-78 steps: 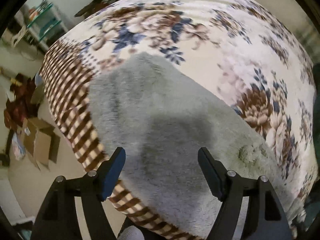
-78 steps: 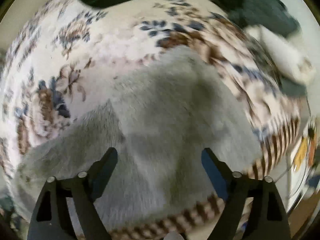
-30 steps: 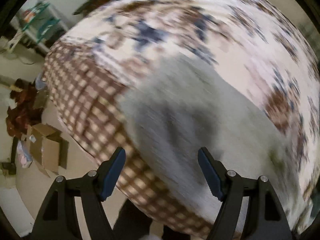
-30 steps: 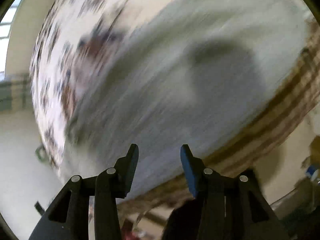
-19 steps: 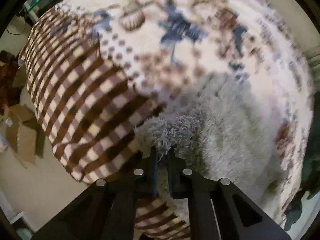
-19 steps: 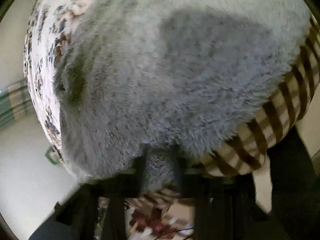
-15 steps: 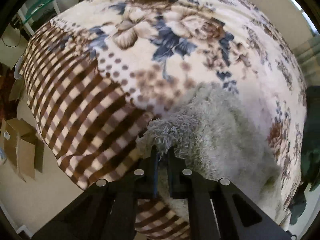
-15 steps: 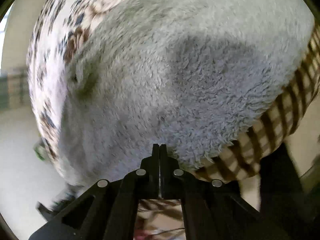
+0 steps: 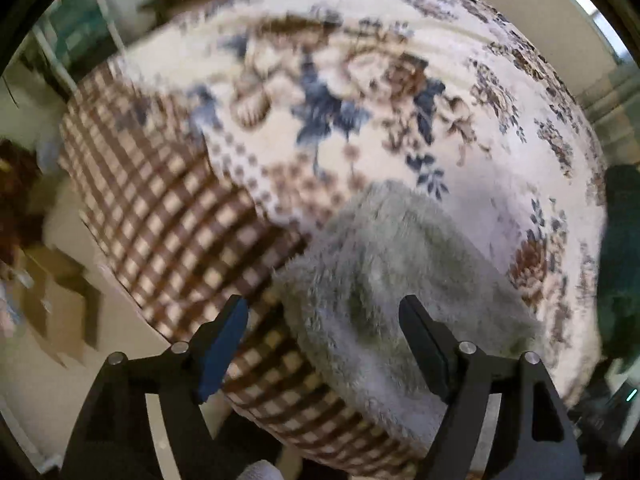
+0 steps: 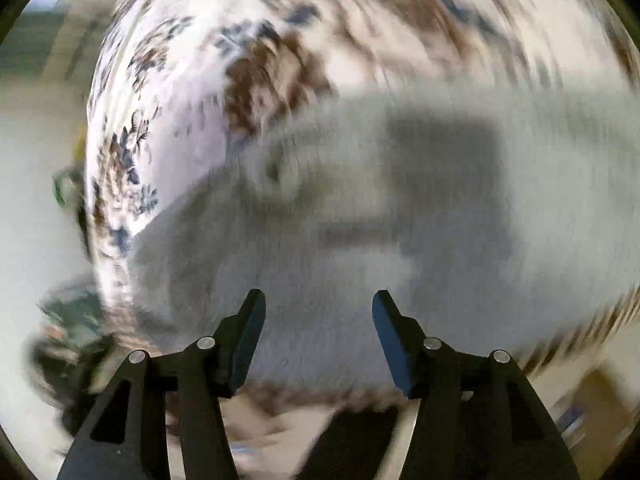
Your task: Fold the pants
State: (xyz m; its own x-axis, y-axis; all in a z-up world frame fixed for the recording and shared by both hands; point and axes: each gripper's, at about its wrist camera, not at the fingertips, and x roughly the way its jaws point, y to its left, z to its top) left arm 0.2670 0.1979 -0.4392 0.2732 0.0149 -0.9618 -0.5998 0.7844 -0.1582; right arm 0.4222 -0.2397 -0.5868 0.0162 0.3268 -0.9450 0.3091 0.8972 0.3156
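Grey fleece pants [image 9: 384,280] lie folded at the near edge of the bed's floral blanket [image 9: 360,92], and my left tongs [image 9: 322,344] and right tongs [image 10: 318,336] have just opened, released, hovering above them.

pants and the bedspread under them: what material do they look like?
Pants: grey, looks like plush fleece or faux fur; long fuzzy pile, matte, tufts standing up along the edge. Exact fibre unclear.
Bedspread: looks like a soft printed blanket, maybe flannel fleece; cream with blue and brown flowers, brown check border, no sheen. Blur hides the weave.
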